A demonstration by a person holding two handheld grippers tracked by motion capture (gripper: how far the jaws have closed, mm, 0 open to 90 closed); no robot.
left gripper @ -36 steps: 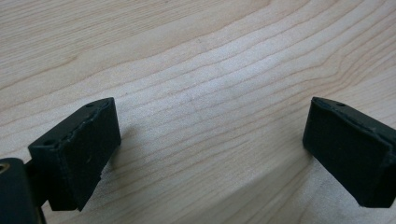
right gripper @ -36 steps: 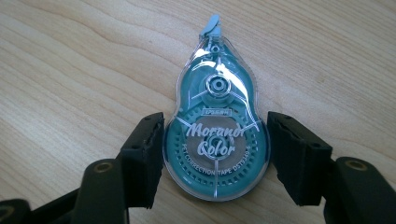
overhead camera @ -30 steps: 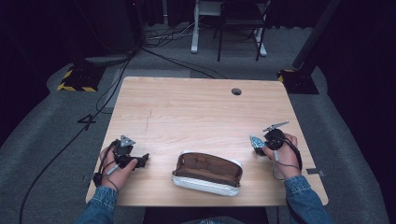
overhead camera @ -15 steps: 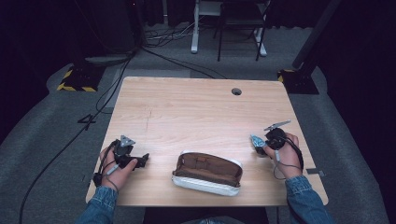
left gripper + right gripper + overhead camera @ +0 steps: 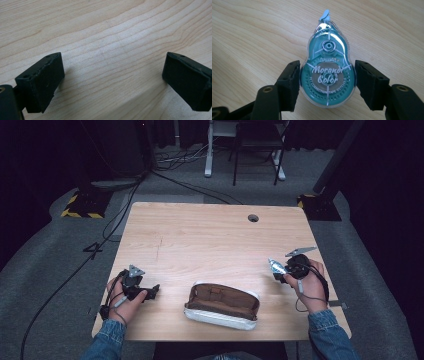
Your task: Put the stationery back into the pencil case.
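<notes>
The right tongs (image 5: 327, 85) were pinching a teal correction tape dispenser (image 5: 327, 67) by its wide round body, one black pad pressed to each side, with the narrow tip pointing away from the hand. Its clear shell read "Morandi Color" over the teal reels inside. In the high view the dispenser (image 5: 276, 266) sat in the right tongs (image 5: 278, 270) near the right edge of the desk (image 5: 210, 235), above the wood rather than on it, as far as could be told.

The left tongs (image 5: 112, 77) were spread wide with bare wood grain between the pads, gripping nothing. In the high view the left tongs (image 5: 152, 291) lay low at the desk's near left corner, pointing toward the middle.

Between the two hands, close to the near edge, a pencil case (image 5: 222, 306) lay on its side with its mouth open (brown lining, pale outer shell). Its inside looked like bare brown fabric with a small inner pocket or label; any contents were too dim to make out. The dispenser was well apart from the case, off to its right.
</notes>
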